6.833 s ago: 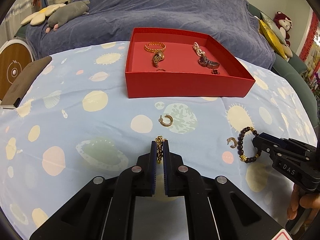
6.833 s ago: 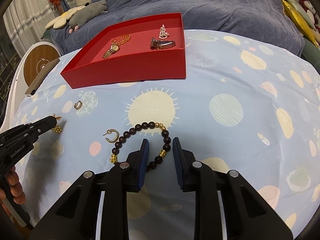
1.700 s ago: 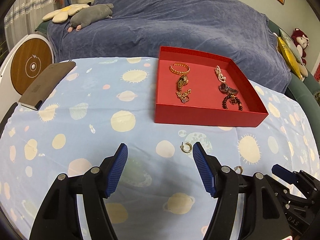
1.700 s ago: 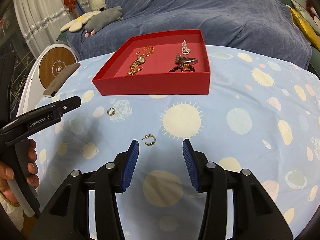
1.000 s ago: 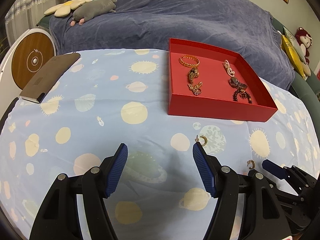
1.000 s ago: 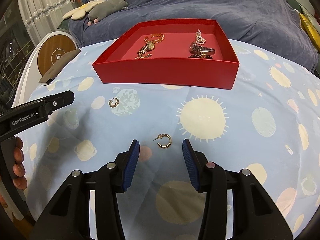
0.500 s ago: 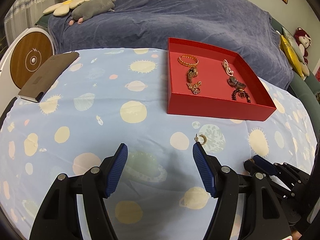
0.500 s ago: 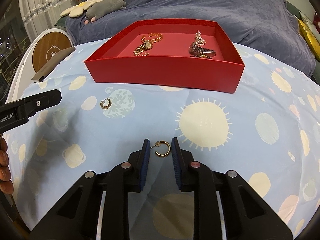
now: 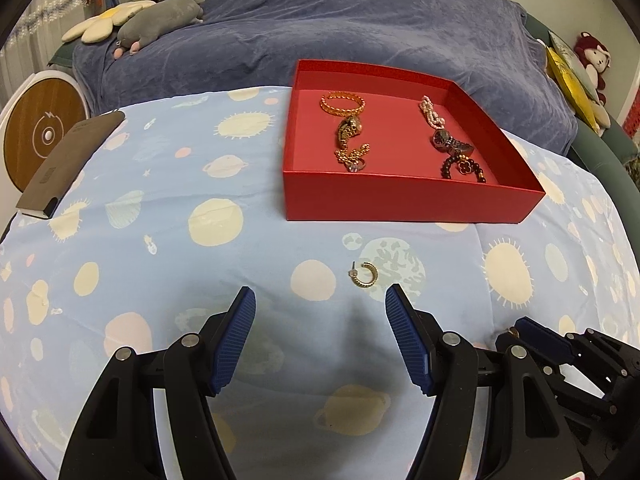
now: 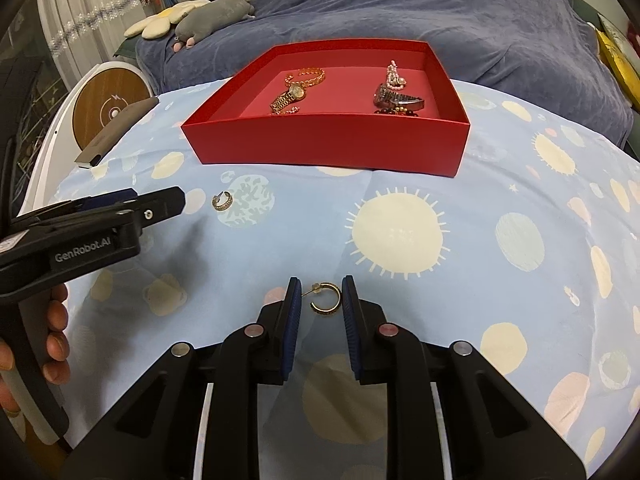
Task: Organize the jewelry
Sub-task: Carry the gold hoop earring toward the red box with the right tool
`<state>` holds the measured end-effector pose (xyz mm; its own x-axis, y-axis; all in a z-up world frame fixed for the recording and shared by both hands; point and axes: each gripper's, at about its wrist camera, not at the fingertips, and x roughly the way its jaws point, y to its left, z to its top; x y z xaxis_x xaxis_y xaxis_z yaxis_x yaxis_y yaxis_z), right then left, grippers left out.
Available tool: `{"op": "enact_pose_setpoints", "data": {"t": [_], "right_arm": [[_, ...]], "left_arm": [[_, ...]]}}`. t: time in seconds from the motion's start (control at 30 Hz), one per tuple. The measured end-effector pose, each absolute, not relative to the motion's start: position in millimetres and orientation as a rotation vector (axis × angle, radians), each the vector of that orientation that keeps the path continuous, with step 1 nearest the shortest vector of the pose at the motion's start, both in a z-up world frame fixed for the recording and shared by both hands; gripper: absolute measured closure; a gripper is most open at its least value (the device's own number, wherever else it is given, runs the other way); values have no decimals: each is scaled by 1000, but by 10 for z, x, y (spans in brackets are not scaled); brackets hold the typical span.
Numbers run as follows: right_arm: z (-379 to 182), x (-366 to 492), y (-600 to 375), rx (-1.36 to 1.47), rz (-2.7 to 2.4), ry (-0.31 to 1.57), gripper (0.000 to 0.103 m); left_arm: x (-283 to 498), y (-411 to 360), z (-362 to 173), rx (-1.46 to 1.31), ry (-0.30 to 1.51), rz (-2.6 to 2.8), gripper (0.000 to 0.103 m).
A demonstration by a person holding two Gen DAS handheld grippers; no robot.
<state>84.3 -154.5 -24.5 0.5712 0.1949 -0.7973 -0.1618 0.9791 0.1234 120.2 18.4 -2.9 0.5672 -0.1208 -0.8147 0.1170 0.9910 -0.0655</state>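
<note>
Jewelry sits mostly in the red box (image 9: 400,204) at the far side of the patterned blue cloth (image 9: 168,220); two gold hoop earrings are out on the cloth. Going left to right in our left wrist view: a round wooden-faced disc (image 9: 40,132) at the far left edge, a flat grey case (image 9: 68,164) beside it, then the box. Inside the box, left half: gold bangle (image 9: 343,103), gold watch (image 9: 349,130) and a gold chain (image 9: 354,156) bunched near the front wall. Right half: pearl strand (image 9: 431,112), dark watch (image 9: 450,142), dark bead bracelet (image 9: 464,167).

Our left gripper (image 9: 320,308) hangs with its blue pads spread wide, nothing between them. One hoop earring (image 9: 363,275) lies on the cloth just ahead, nearer the right pad, not touched.

Our right gripper (image 10: 320,298) is low over the cloth, pads drawn in narrow around the second hoop earring (image 10: 326,298), which lies flat between them. Small gaps show on both sides, so no grip on it yet. In that view the left gripper enters from the left with fingers of the hand (image 10: 56,340) wrapped on its handle, and the first earring sits just past its tip.

Behind the table we see a blue-covered sofa (image 9: 340,20) with plush toys (image 9: 160,20) at its left end.
</note>
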Motion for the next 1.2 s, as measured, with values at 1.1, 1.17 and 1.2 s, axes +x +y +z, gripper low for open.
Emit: {"op": "enact_pose_setpoints", "data": {"t": [1.1, 1.17, 1.2], "right_arm": [[-183, 799, -1843, 81, 163, 930, 83], [-163, 809, -1842, 83, 164, 926, 83], [-151, 814, -1839, 84, 164, 923, 83]], "left_arm": [[1334, -167, -195, 47, 942, -166, 88], [1312, -156, -147, 38, 935, -177, 88], [1301, -154, -122, 35, 930, -179, 88]]}}
